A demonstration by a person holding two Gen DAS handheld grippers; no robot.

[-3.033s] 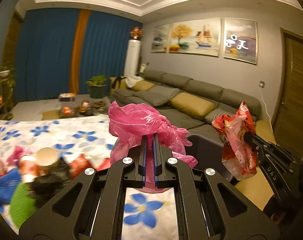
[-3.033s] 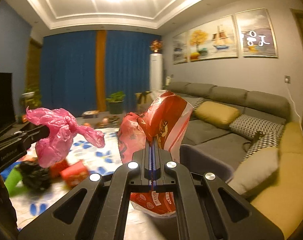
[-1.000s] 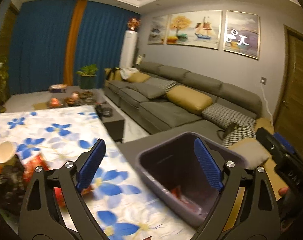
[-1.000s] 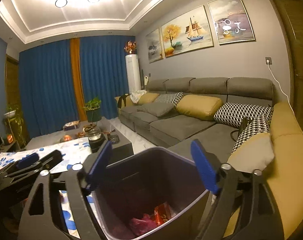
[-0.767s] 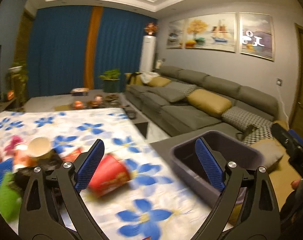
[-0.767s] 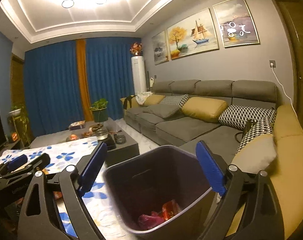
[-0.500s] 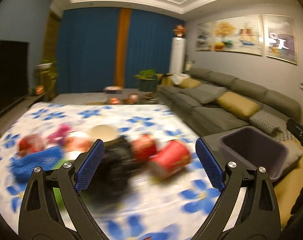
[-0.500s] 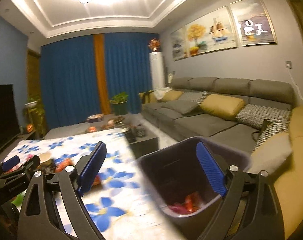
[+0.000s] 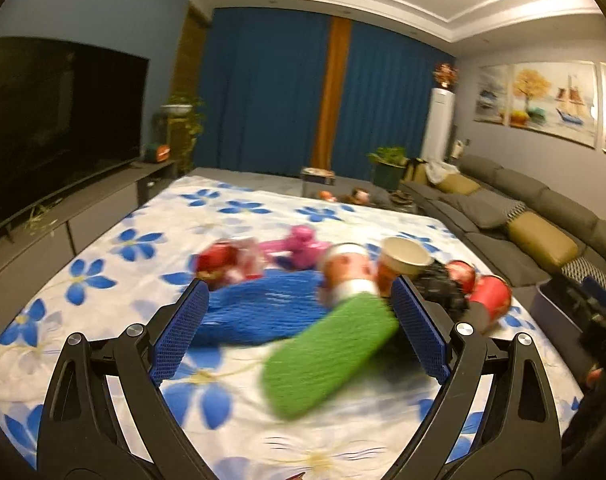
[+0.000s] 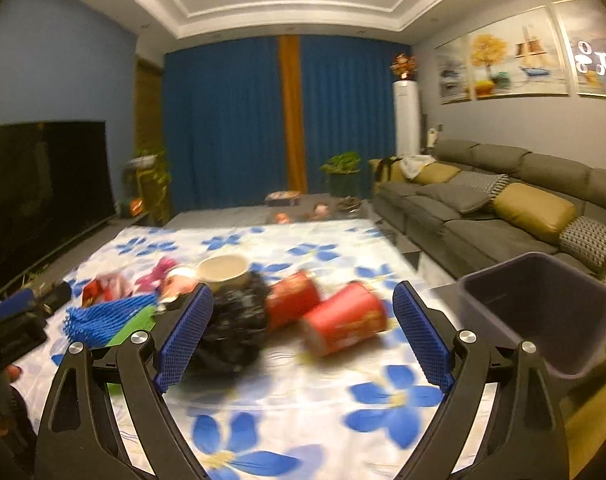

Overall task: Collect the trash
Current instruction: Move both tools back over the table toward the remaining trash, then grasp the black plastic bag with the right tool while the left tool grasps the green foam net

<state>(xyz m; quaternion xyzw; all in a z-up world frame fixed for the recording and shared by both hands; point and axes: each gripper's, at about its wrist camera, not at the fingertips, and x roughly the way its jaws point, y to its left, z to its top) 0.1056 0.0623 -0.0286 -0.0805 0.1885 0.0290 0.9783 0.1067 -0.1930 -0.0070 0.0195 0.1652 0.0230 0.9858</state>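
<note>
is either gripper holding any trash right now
No. The left gripper and the right gripper are both open, with nothing between their fingers.

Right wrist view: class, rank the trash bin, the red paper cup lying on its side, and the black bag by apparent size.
1. trash bin
2. black bag and red paper cup: look alike in size; motion blur prevents ranking.
</note>
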